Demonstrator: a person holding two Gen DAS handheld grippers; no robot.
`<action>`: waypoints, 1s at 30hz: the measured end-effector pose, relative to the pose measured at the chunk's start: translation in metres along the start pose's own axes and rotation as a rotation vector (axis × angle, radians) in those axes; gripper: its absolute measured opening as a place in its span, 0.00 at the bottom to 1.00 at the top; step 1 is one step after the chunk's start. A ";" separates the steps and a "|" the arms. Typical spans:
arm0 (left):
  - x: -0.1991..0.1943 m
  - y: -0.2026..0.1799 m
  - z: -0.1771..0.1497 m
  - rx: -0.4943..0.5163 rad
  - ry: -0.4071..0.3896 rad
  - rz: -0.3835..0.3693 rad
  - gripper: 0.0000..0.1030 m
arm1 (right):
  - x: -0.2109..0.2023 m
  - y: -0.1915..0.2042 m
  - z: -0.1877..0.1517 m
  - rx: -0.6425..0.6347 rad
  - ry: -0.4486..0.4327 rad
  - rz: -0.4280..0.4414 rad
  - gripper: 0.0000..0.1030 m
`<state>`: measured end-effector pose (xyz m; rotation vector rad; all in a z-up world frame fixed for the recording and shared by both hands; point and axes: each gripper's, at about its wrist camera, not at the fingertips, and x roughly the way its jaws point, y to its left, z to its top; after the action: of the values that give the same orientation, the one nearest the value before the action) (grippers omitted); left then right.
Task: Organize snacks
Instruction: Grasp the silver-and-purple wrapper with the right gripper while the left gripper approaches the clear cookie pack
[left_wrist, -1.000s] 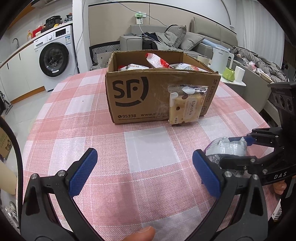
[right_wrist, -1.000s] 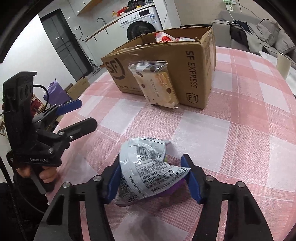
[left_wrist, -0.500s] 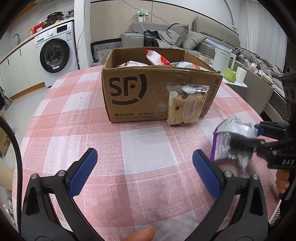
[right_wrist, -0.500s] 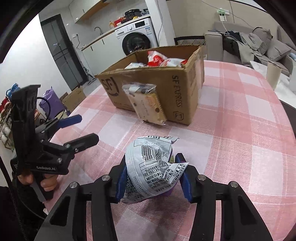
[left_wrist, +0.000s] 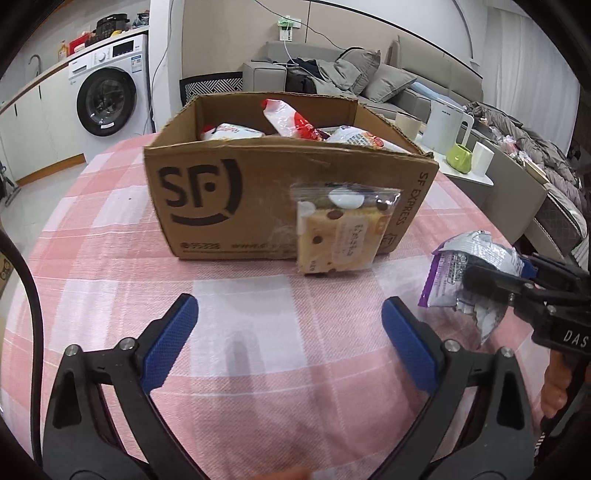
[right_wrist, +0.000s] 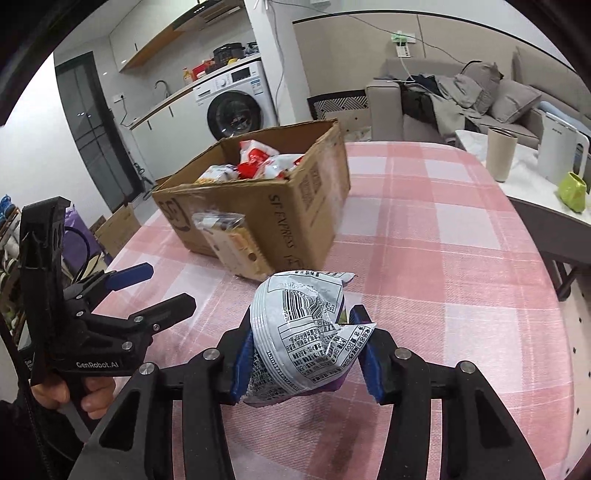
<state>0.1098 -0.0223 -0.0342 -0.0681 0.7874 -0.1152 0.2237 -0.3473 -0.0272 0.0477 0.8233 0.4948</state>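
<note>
My right gripper (right_wrist: 304, 354) is shut on a crumpled silver and purple snack bag (right_wrist: 304, 332) and holds it above the pink checked tablecloth (right_wrist: 424, 258). In the left wrist view that bag (left_wrist: 476, 273) hangs at the right, clamped in the right gripper (left_wrist: 498, 280). My left gripper (left_wrist: 290, 343) stands open over the cloth with nothing between its blue pads (left_wrist: 171, 343). An open cardboard box (left_wrist: 258, 206) marked SF holds several snack packs (left_wrist: 291, 123). A clear-wrapped biscuit pack (left_wrist: 340, 232) leans against the box front. From the right wrist view the box (right_wrist: 258, 214) and biscuit pack (right_wrist: 232, 243) lie ahead.
A washing machine (left_wrist: 107, 99) stands at the back left, a grey sofa (left_wrist: 369, 77) behind the table. A side table (left_wrist: 465, 173) at the right carries a white kettle (left_wrist: 447, 125), a green cup (left_wrist: 460, 158) and mugs. A person's hand (right_wrist: 92, 391) grips the left tool.
The right gripper closed on the silver bag and lifted it off the cloth, toward the box. The left gripper moved forward slightly and stayed open.
</note>
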 end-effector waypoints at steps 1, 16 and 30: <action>0.002 -0.002 0.001 0.001 0.002 -0.005 0.94 | 0.000 -0.002 0.000 0.005 -0.002 -0.008 0.48; 0.038 -0.042 0.036 0.004 -0.011 -0.005 0.81 | -0.005 -0.018 0.000 0.049 -0.014 -0.032 0.48; 0.060 -0.038 0.044 -0.030 0.029 -0.077 0.28 | -0.004 -0.017 -0.001 0.050 -0.011 -0.030 0.48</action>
<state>0.1798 -0.0672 -0.0411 -0.1249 0.8160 -0.1775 0.2278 -0.3644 -0.0289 0.0838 0.8247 0.4457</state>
